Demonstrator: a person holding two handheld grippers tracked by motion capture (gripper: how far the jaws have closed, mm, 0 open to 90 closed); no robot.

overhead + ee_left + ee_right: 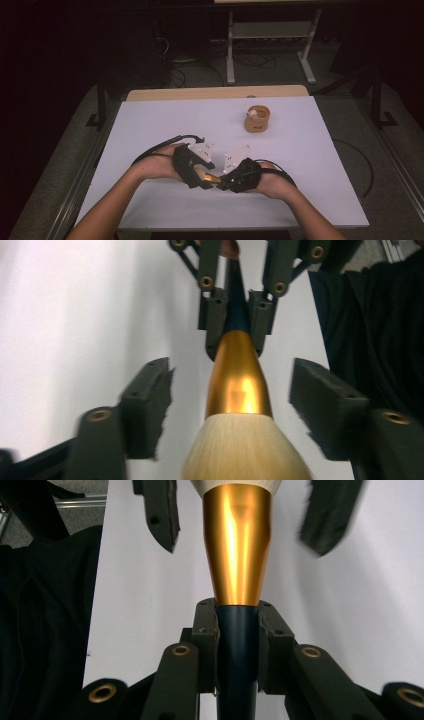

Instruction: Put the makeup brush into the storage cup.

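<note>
The soft cream-bristled brush with gold ferrule and dark blue handle (239, 390) lies lengthwise between both tongs: the right tongs (237, 630) are clamped on its handle, the left tongs (235, 405) stand apart around its bristle end.

Worktop (150, 125): white sheet over a wooden top, mid-frame; dark floor around it.
Left gripper (200, 175): lower centre of frame, held in the person's left hand, pointing right toward the other gripper.
Right gripper (223, 183): just right of it, held in the right hand, pointing left.
Brush (211, 177): a short gold section shows between the two grippers, low over the worktop.
Grey plates: one on top of each gripper.
Brown cup (257, 119): upper right of centre, upright, well apart from the hands, something pale inside.
Cables: trail from each gripper.
</note>
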